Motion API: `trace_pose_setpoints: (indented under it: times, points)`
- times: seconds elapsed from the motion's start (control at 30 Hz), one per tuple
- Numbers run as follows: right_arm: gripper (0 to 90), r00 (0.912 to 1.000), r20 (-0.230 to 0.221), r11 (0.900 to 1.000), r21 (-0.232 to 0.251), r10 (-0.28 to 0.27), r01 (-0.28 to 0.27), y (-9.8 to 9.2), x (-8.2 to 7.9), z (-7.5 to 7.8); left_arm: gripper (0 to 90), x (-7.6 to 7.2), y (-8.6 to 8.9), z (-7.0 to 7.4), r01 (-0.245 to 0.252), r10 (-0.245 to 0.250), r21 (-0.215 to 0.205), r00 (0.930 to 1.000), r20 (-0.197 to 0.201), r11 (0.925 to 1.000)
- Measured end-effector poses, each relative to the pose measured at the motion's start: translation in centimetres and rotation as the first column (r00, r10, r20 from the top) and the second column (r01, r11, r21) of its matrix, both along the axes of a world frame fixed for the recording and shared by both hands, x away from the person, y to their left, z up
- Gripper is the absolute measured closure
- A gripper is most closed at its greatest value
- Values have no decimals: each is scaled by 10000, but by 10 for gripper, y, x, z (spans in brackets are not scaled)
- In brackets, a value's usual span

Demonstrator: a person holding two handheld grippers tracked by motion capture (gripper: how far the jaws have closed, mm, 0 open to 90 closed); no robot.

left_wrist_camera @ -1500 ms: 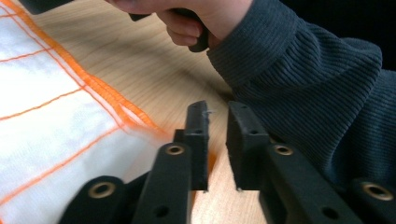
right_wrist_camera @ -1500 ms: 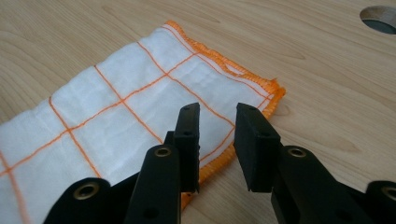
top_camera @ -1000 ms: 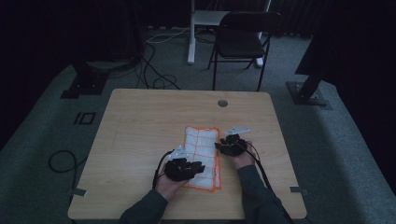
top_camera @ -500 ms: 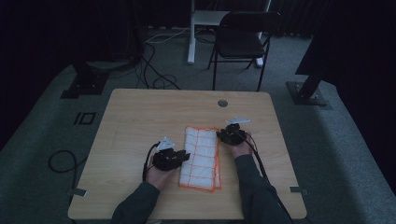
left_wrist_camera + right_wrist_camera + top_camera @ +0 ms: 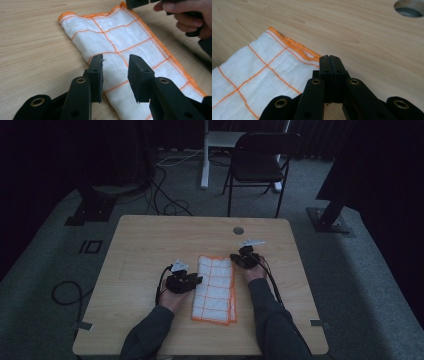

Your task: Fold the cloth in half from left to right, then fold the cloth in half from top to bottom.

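- Folded white cloth (image 5: 216,289) with orange grid lines is laid flat on the wooden table (image 5: 145,245), long axis running away from the person, roughly mid-table and toward the near edge.
- Left gripper (image 5: 196,281) is held at the cloth's left long edge, about midway along it. In the left gripper view its jaws are seen parted over the cloth (image 5: 130,42), a gap between the pads and nothing pinched. Jaws have just been opening; cloth is seen below the gap, not clamped.
- Right gripper (image 5: 236,259) is placed at the cloth's far right corner. In the right gripper view the jaws are closed flush, pads pressed together, right at the orange hem of the corner (image 5: 294,47). Whether any fabric is caught between the pads cannot be told. Jaws have just been closing.
- Round cable hole (image 5: 238,230) in the table is seen beyond the cloth's far right corner, well apart from it.
- Black chair (image 5: 260,165) stands on the floor beyond the table's far edge.
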State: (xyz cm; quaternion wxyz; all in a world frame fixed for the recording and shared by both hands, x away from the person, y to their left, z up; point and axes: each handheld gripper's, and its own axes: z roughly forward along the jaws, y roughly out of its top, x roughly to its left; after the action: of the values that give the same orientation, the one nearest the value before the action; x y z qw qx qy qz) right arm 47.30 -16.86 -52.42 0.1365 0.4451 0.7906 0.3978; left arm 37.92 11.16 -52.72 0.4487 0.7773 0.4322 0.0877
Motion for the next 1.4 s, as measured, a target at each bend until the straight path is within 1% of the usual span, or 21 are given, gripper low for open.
trace_pose_setpoints:
  times: [0.13, 0.23, 0.27, 0.3, 0.37, 0.4, 0.53, 0.6, 0.73, 0.93, 1.1, 1.17, 1.3, 1.4]
  points:
    - [900, 9998, 178, 10000, -68, -1, 2, 4, 5, 4, 646, 10, -4, 1, -173, 170, 147, 9997, 158, 9997]
    - [900, 9997, 231, 10000, -80, -6, 8, 6, 9, 5, 633, 22, -5, 5, -512, 507, 160, 9983, 289, 9986]
    - [900, 9997, 231, 10000, -80, -6, 8, 6, 9, 5, 631, 22, -5, 5, -512, 507, 160, 9983, 289, 9986]
    - [900, 9997, 251, 9999, -121, 15, -12, 7, 10, 5, 631, 29, -5, 7, -652, 644, 198, 9973, 355, 9977]
    - [900, 9997, 245, 9997, -253, 24, -18, 10, 13, 5, 624, 36, -6, 8, -848, 835, 332, 9957, 397, 9958]
    - [900, 9997, 247, 9996, -287, 24, -17, 11, 14, 4, 622, 39, -7, 7, -938, 927, 296, 9950, 361, 9952]
    - [900, 9997, 240, 9997, -238, -36, 42, 11, 17, 3, 624, 49, -9, 3, -1187, 1175, 447, 9927, 287, 9919]
    - [900, 9998, 192, 9997, -228, -43, 47, 11, 17, 3, 625, 52, -11, 0, -1244, 1230, 564, 9920, 280, 9906]
    - [899, 9999, 152, 9996, -282, -38, 42, 10, 17, 2, 626, 57, -11, -2, -1362, 1352, 604, 9906, 205, 9888]
    - [897, 9999, 151, 9994, -344, -1, 6, 11, 17, 1, 626, 61, -9, -3, -1421, 1415, 563, 9898, 145, 9882]
    - [894, 9999, 165, 9983, -587, 20, -11, 13, 16, -1, 622, 66, -8, -4, -1480, 1475, 655, 9890, 122, 9868]
    - [866, 9999, 150, 9978, -657, -28, 38, 15, 15, -3, 616, 68, -8, -6, -1532, 1532, 617, 9882, 57, 9863]
    - [791, 10000, 77, 9982, -598, -41, 46, 15, 16, -5, 608, 72, -7, -8, -1591, 1597, 638, 9872, -43, 9852]
    - [750, 10000, -1, 9984, -557, -93, 92, 15, 16, -7, 607, 75, -6, -10, -1701, 1715, 651, 9851, -163, 9833]
